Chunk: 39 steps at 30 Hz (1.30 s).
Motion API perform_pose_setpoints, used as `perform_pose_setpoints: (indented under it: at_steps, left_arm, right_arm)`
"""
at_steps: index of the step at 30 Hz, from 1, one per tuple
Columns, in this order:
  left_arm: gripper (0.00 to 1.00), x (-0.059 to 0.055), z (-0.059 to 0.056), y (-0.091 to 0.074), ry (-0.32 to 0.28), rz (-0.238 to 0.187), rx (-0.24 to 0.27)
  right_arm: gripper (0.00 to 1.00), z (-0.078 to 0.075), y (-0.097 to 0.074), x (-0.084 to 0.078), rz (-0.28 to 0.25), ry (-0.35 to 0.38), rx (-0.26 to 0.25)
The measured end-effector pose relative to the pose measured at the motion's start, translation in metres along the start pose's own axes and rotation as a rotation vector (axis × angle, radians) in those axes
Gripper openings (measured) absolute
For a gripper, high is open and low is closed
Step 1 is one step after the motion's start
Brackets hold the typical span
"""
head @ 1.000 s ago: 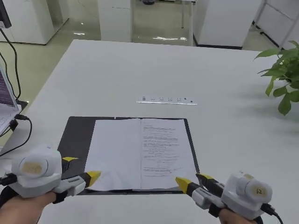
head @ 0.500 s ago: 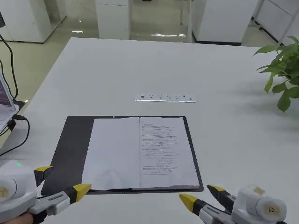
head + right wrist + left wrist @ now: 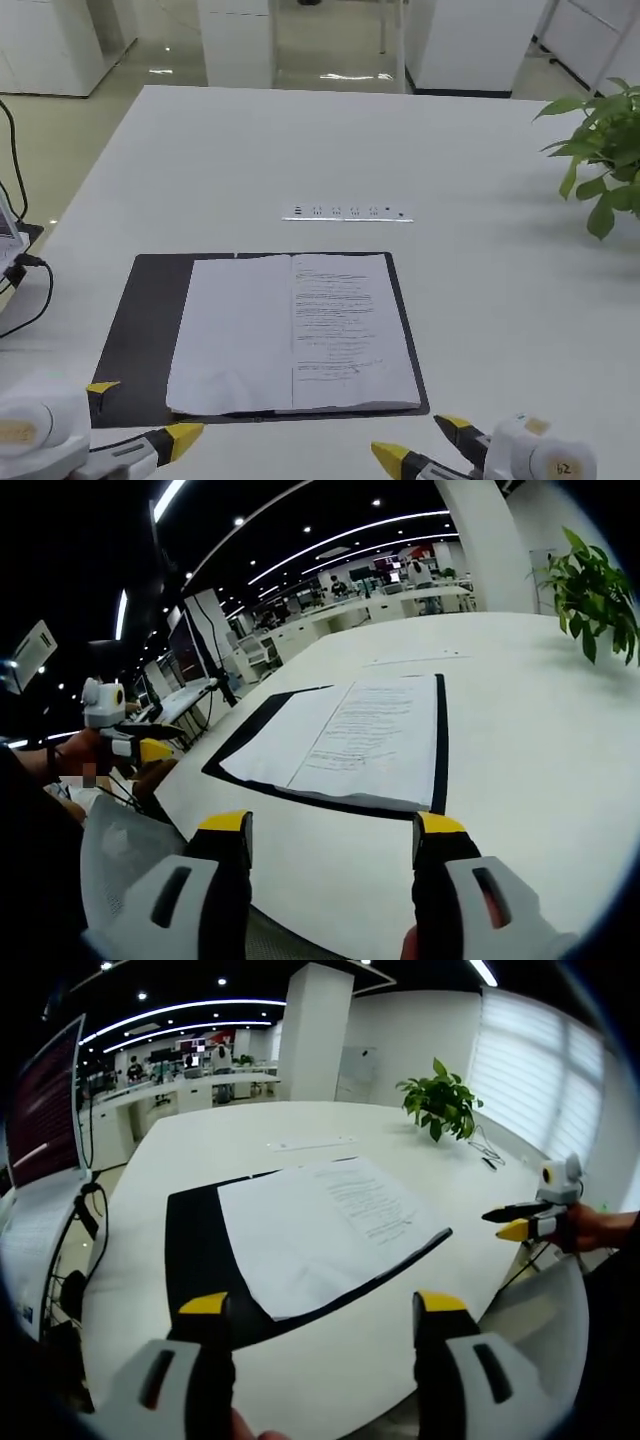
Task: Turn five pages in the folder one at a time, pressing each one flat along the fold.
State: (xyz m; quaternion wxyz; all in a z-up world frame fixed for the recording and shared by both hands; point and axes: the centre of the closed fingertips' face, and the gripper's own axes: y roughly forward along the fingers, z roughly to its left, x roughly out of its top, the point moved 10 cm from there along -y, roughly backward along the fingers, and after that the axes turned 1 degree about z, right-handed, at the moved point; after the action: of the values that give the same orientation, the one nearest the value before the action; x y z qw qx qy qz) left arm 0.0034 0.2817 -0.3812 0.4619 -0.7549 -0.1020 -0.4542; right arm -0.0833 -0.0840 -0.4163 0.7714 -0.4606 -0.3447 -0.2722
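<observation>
The left gripper (image 3: pixel 322 1304) is held with its yellow-tipped fingers (image 3: pixel 205 1308) spread wide apart, with nothing between them. The right gripper (image 3: pixel 332 823) is likewise held with its fingers apart and empty. Both are held by the near edge of the table (image 3: pixel 300 140). The black folder (image 3: pixel 145 330) is seen lying open and flat just ahead of both pairs of fingers, touched by neither. A blank page (image 3: pixel 235 335) is laid on its left half and a printed page (image 3: pixel 345 325) on its right. A socket strip (image 3: pixel 345 212) is seen beyond the folder, and a potted plant (image 3: pixel 600 160) far ahead, right of the right fingers.
</observation>
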Motion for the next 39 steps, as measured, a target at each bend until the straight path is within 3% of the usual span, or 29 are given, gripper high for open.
perform_pose_setpoints:
  at_steps: [17, 28, 30, 39]
  left_arm:
    - [0.67, 0.019, -0.028, 0.036, 0.084, 0.049, -0.114]
    - [0.64, 0.036, -0.055, 0.076, 0.135, 0.084, -0.230]
    - [0.61, 0.038, -0.063, 0.084, 0.117, 0.092, -0.288]
    - [0.60, 0.043, -0.086, 0.122, 0.148, 0.110, -0.335]
  right_arm:
    - [0.65, -0.010, -0.005, -0.012, 0.046, 0.025, 0.020]
    - [0.66, -0.022, -0.012, -0.018, 0.049, 0.075, 0.002]
    - [0.66, -0.024, -0.013, -0.018, 0.043, 0.087, 0.001]
    - [0.66, -0.030, -0.010, -0.018, 0.034, 0.101, 0.002]
